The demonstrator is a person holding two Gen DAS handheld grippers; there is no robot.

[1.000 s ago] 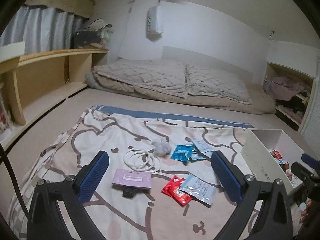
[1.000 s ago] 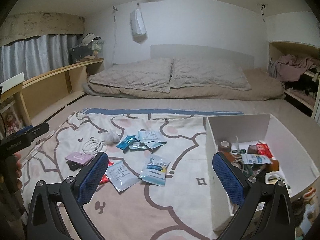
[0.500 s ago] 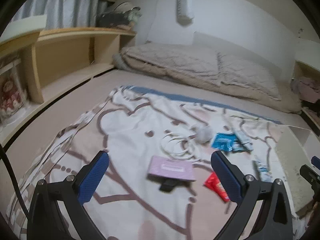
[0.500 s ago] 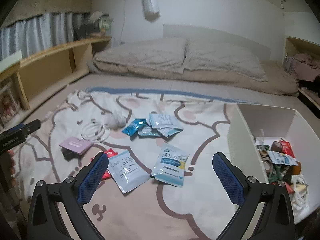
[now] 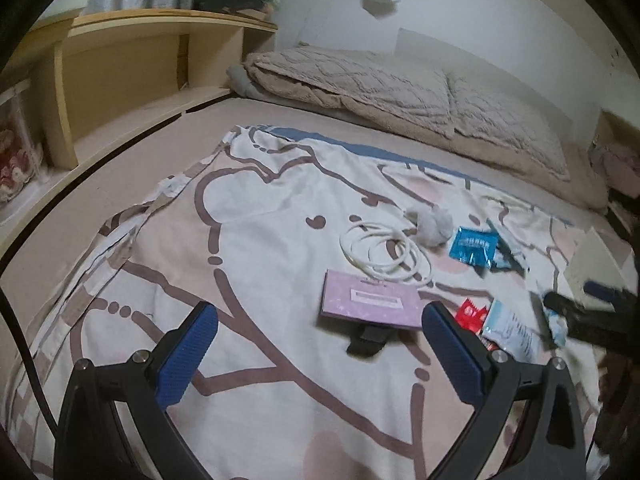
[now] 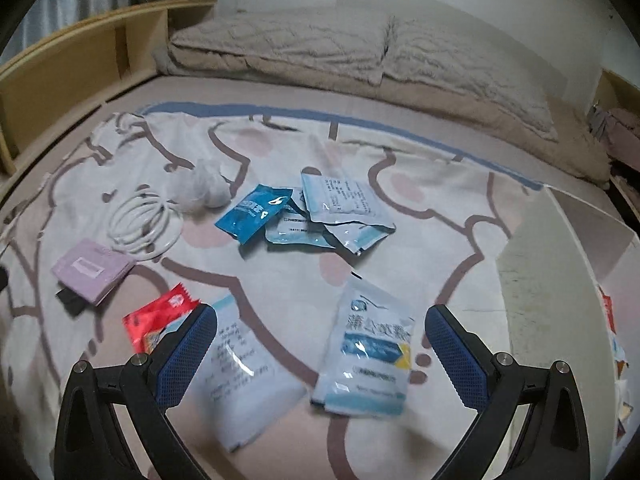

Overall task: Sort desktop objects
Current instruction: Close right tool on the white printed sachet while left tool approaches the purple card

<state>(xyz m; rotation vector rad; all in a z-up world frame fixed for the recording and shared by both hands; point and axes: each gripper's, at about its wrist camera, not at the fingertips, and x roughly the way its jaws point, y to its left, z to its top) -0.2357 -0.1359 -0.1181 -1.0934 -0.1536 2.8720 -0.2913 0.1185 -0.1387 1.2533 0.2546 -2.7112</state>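
Note:
Loose items lie on a cartoon-print sheet [image 5: 256,216]. My left gripper [image 5: 320,356] is open, low over the sheet; a lilac card [image 5: 370,298] sits just ahead near its right finger, with a coiled white cable [image 5: 384,252], a grey fluffy ball [image 5: 430,224] and a blue sachet [image 5: 474,246] beyond. My right gripper [image 6: 320,356] is open above two pale sachets, one white [image 6: 244,372] and one blue-labelled [image 6: 370,356]. A red packet [image 6: 160,318] lies by its left finger. A pile of sachets [image 6: 336,208] lies farther off.
A white storage box [image 6: 536,320] stands at the right, its contents mostly out of frame. A folded beige duvet [image 6: 360,48] fills the back of the bed. Wooden shelving [image 5: 132,64] runs along the left side. The other gripper [image 5: 580,312] shows at the left wrist view's right edge.
Both grippers have come down and forward toward the sheet. The left one swung left, so the card sits by its right finger. The right one moved off the box to over the two sachets.

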